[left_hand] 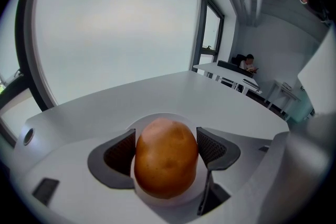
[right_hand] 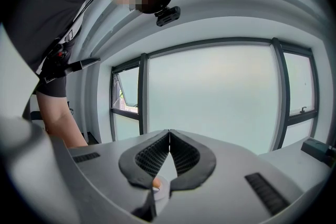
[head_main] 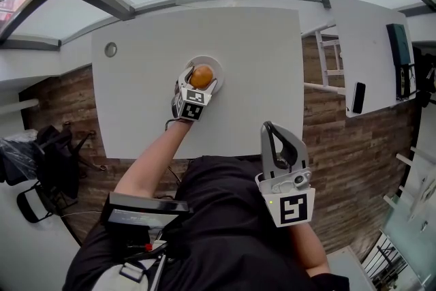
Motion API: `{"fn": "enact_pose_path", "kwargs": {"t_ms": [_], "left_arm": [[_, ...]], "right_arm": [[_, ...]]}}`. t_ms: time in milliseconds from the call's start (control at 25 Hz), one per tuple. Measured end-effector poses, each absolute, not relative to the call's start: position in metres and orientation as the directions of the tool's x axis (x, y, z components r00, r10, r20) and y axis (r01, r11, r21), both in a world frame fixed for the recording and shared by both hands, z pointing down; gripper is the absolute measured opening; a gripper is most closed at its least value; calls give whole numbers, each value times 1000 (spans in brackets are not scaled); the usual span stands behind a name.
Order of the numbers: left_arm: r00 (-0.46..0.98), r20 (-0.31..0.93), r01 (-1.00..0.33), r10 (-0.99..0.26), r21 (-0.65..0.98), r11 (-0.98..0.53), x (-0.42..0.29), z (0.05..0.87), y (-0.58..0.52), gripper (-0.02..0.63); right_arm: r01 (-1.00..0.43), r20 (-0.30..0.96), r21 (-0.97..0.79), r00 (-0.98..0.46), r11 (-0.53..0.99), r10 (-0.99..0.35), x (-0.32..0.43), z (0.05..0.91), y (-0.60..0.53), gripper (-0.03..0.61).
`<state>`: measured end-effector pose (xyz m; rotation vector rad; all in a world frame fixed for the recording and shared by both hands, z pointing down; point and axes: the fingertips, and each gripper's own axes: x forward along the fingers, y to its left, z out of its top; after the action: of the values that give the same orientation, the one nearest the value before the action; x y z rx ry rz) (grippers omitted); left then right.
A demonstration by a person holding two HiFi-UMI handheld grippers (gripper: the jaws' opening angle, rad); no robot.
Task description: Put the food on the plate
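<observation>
Head view, centre: left gripper (left_hand: 167,151) clamps a brown potato (head_main: 201,75) over the white plate (head_main: 221,75), perhaps touching it. Likely firm and weighty; hold across its middle. Right gripper (right_hand: 169,136), lower right, closed, empty.

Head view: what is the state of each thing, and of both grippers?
potato: gripped, over the plate.
plate: flat on the white table, under the potato.
left gripper: shut on the potato.
right gripper: shut, empty, held off the table.
</observation>
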<state>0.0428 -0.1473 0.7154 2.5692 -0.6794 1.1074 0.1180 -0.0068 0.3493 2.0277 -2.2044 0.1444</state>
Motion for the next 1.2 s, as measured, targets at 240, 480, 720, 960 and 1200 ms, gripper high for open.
{"fn": "enact_pose_path", "kwargs": {"t_ms": [240,480,720,960,1200], "left_arm": [[607,722,-519,-332,44,-854,42,706,-147,347],[611,708,-528,-355,30,-849,38,696,-148,347],[622,684,-545,-381,29,-838,35,681,-145,347],[638,649,-564,-415,27,-825,31,665,-141,347],[640,642,-623,-422,113,-774,31,631,-132,347]], "right_arm": [[-996,161,26,-74,80,-984,118,346,-3,8],[-996,149,28,-78,83,-986,113,343,2,8],[-994,133,33,-100,105,-986,104,337,6,8],[-993,116,29,-111,115,-987,97,334,13,8],[-990,107,21,-140,143,-984,94,334,15,8]]}}
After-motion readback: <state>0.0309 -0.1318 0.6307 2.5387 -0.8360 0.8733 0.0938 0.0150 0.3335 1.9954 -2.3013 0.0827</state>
